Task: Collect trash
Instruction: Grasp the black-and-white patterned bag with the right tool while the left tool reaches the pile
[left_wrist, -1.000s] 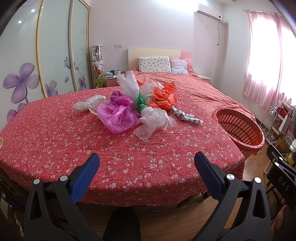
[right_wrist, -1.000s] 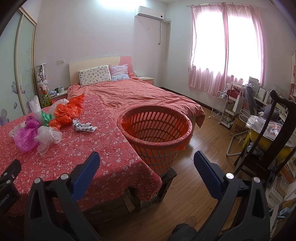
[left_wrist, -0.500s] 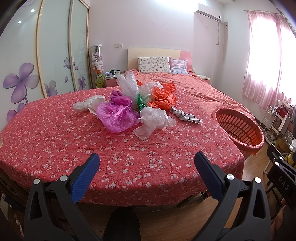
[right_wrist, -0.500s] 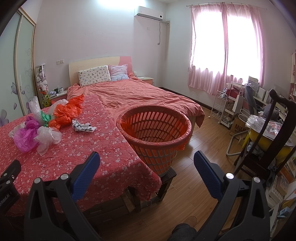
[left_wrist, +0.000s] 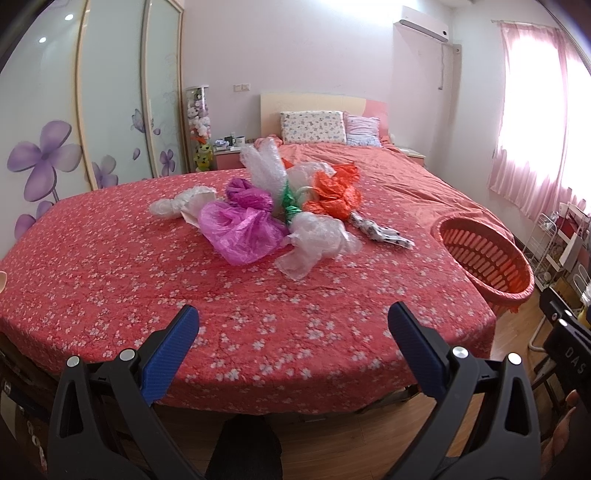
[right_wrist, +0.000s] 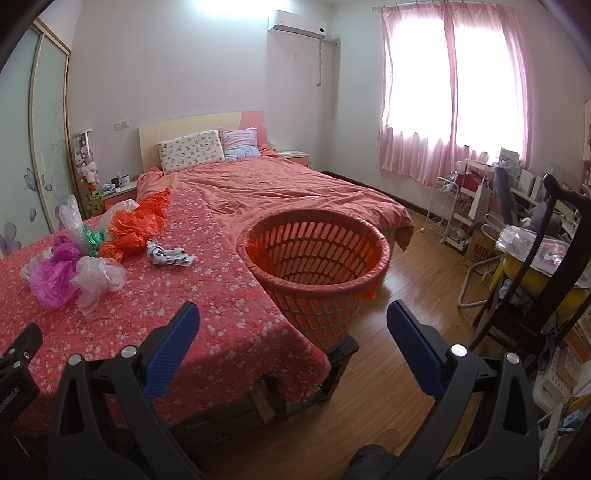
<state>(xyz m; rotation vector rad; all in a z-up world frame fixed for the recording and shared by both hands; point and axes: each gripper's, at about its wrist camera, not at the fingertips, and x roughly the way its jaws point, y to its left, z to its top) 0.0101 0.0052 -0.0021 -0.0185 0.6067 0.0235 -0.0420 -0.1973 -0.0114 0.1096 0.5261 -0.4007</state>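
Facing the heap of crumpled coloured plastic bags (left_wrist: 280, 214) lying ahead mid-bench, the left gripper (left_wrist: 293, 325) is hovering nearer — both grippers' jaws gaping wide, empty; the right gripper (right_wrist: 293, 325) is facing the orange slatted basket (right_wrist: 314, 258).

Left wrist view: low, at the table's (left_wrist: 110, 280) near edge, facing the bag pile (left_wrist: 273, 218) at 12 o'clock; basket (left_wrist: 484, 258) at 2 o'clock. Right wrist view: further right, facing the basket (right_wrist: 314, 258) at 12 o'clock, near; pile (right_wrist: 88, 258) at 10 o'clock. Both views share table, pile, basket and bed (right_wrist: 280, 192).
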